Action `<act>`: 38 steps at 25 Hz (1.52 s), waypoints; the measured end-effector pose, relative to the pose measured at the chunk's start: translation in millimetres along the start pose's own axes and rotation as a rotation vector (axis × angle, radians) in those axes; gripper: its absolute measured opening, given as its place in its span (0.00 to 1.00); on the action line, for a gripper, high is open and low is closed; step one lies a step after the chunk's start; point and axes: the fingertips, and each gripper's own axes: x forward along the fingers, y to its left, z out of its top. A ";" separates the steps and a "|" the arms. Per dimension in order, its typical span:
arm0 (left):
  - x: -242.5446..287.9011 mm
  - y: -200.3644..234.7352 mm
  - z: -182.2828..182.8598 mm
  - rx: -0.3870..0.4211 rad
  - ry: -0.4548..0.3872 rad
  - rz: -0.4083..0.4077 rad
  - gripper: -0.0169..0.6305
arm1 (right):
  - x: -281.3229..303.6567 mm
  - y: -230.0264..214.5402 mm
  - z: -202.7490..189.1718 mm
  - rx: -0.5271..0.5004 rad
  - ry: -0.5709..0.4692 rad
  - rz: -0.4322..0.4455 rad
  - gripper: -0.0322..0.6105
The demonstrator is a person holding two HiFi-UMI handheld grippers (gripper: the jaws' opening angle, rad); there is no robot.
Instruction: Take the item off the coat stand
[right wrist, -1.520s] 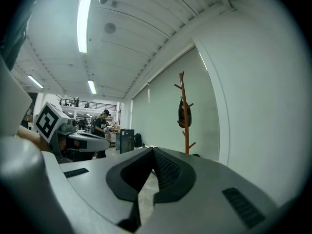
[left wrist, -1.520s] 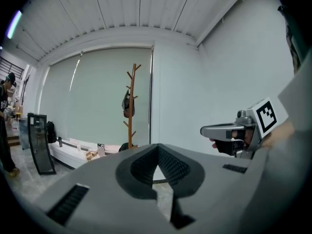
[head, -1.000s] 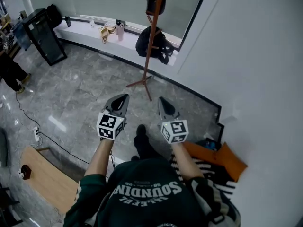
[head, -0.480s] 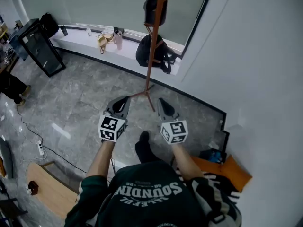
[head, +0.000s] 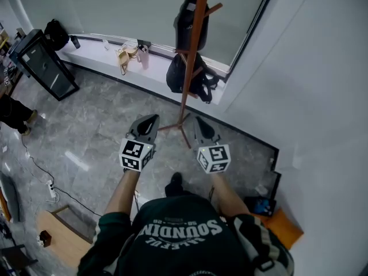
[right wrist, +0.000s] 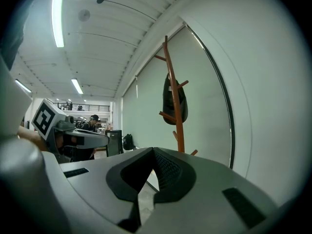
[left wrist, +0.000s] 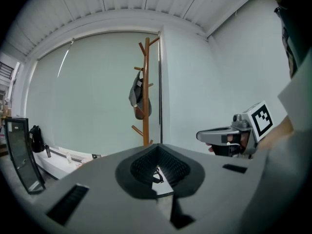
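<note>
The bag point(head: 185, 20), a dark one, hangs from a peg high on the wooden coat stand point(head: 193, 68), against the pole's left side in the head view. The stand is on the grey floor point(head: 98, 125) close to the corner where the window meets the white wall point(head: 322, 85). A second dark bag, a backpack point(head: 185, 76), sits on the white ledge point(head: 109, 46) behind the pole.

The left gripper point(head: 147, 121) and the right gripper point(head: 201, 125) are held out side by side in front of the person, both pointing at the foot of the stand and both well short of it. Neither touches the stand or the hanging bag.

In the left gripper view the jaws are pressed together with nothing between them. The stand point(left wrist: 146, 96) rises straight ahead with the bag point(left wrist: 138, 95) on it, and the right gripper point(left wrist: 219, 135) shows at the side. In the right gripper view the jaws are likewise closed and empty. The stand point(right wrist: 174, 101) and the bag point(right wrist: 175, 104) are ahead and slightly to the right.

A black cabinet point(head: 43, 62) stands by the ledge, far to the left.
</note>
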 end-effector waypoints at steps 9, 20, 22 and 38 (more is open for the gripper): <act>59.1 52.9 21.6 -0.007 -0.029 0.018 0.03 | 66.5 -38.1 7.0 0.009 0.015 0.001 0.05; 71.1 83.2 60.4 -0.017 -0.087 -0.042 0.03 | 83.8 -50.0 27.8 -0.005 0.002 -0.089 0.05; 72.6 91.7 68.7 -0.007 -0.092 -0.050 0.03 | 86.9 -54.8 27.8 -0.001 0.004 -0.114 0.05; 84.3 116.7 110.6 -0.030 -0.189 -0.143 0.30 | 106.6 -55.2 35.7 -0.011 0.004 -0.176 0.05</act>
